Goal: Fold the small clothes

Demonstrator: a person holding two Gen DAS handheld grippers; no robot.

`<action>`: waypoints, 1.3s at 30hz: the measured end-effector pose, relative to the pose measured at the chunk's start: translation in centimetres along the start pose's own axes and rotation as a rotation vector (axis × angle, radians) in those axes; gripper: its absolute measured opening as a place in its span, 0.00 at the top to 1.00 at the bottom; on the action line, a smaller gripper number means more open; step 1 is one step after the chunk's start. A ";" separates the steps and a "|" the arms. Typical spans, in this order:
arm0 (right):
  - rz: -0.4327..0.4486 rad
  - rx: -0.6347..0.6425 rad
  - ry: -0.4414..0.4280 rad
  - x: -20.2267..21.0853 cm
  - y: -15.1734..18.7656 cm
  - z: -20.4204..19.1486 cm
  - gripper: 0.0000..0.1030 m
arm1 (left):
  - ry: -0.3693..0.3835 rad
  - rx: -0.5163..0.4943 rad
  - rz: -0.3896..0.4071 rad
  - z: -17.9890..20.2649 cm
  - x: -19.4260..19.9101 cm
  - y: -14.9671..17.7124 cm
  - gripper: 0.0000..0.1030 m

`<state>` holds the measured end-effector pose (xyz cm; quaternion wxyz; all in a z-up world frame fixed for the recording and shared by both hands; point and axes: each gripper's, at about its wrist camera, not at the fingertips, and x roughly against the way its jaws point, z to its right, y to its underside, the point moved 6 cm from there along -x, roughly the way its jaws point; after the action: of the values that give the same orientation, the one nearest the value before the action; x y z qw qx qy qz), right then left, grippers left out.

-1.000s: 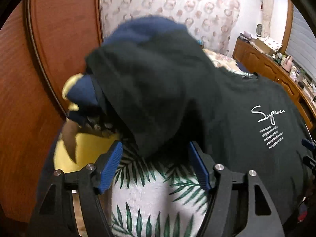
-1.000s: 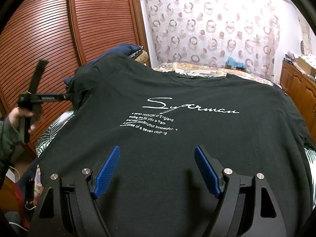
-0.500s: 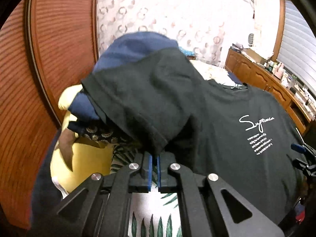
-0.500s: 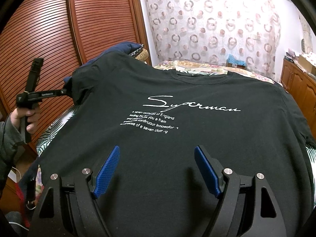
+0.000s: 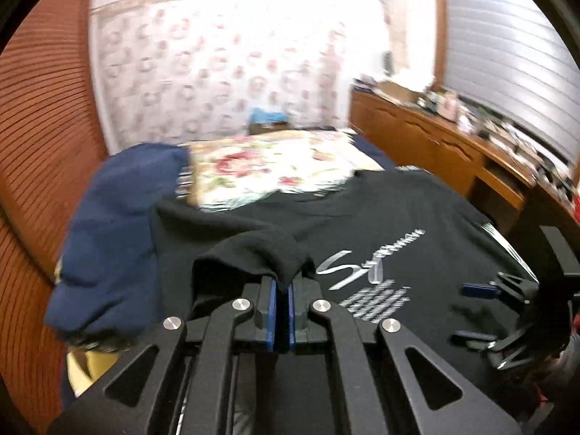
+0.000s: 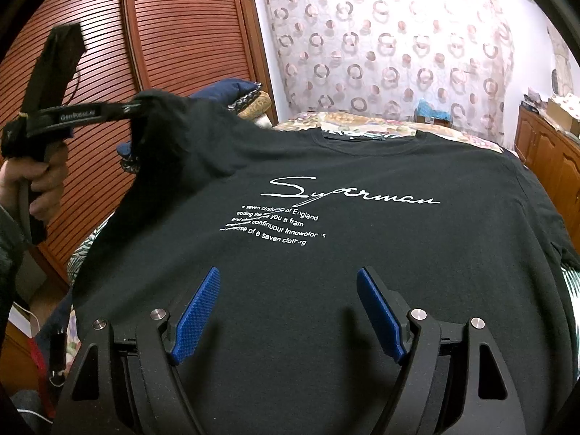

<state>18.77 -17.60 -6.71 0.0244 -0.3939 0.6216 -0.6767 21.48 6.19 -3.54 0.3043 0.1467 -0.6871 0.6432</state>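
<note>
- The left tongs (image 5: 282, 286), apart a second ago, are now clamped on the sleeve (image 5: 253, 253) of the black T-shirt (image 6: 326, 290) and have lifted it up over the shirt's body.
- The right tongs (image 6: 288, 311) stay apart and unmoved, hovering over the shirt's lower half, nothing between them.
- The shirt lies print-up on the bed (image 5: 268, 166); its far sleeve droops over the bed's edge.
- A navy garment pile (image 5: 108, 235) sits just beside the lifted sleeve; slatted wardrobe doors (image 6: 181, 36) stand close behind.
</note>
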 end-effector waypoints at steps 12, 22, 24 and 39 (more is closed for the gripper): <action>0.000 -0.002 -0.007 -0.1 -0.2 0.2 0.23 | 0.005 0.049 -0.093 -0.9 0.4 4.5 0.37; -0.015 -0.004 -0.006 -0.3 -0.4 0.4 0.23 | -0.077 0.097 -0.219 -4.8 -2.3 11.2 0.31; -0.019 -0.004 -0.005 -0.3 -0.4 0.4 0.23 | -0.088 0.108 -0.230 -5.5 -2.6 11.8 0.31; -0.029 0.029 -0.086 -0.7 -3.0 -1.2 0.23 | -0.101 0.139 -0.209 -6.9 -3.8 13.3 0.22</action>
<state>19.94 -15.59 -4.36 0.0468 -0.4313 0.6042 -0.6683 18.09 13.92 -16.48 0.3238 0.2707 -0.6361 0.6459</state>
